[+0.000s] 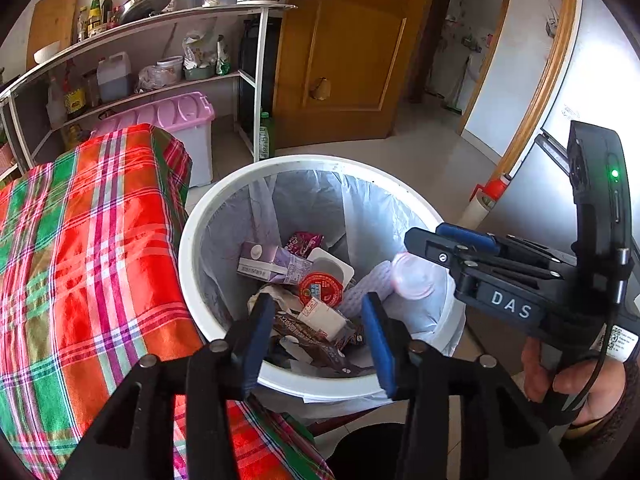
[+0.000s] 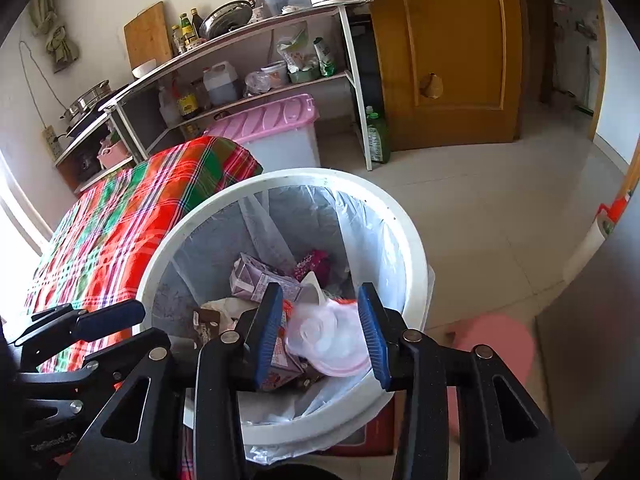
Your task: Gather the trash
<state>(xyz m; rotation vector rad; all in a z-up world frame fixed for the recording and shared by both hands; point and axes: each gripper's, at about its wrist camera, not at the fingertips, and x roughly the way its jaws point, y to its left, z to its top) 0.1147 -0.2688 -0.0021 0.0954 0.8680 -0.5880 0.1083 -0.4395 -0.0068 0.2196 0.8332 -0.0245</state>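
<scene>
A white bin (image 1: 208,216) (image 2: 408,240) with a clear liner stands beside the table and holds trash: a purple carton (image 1: 268,262) (image 2: 256,280), a red round lid (image 1: 320,288) and wrappers. My left gripper (image 1: 318,340) (image 2: 92,320) hangs open over the bin's near rim with nothing between its blue pads. My right gripper (image 1: 430,240) (image 2: 324,336) is over the bin's right side. A blurred clear plastic cup (image 1: 412,276) (image 2: 328,340) sits between and just below its pads. It is clear of the left pad, and I see no squeeze on it.
A table under a red and green plaid cloth (image 1: 80,240) (image 2: 132,216) borders the bin on the left. Behind stand a white shelf unit (image 1: 256,80), a pink-lidded box (image 1: 176,116), a green bottle (image 1: 265,136) and a wooden door (image 1: 344,60). A pink stool (image 2: 496,344) is at the right.
</scene>
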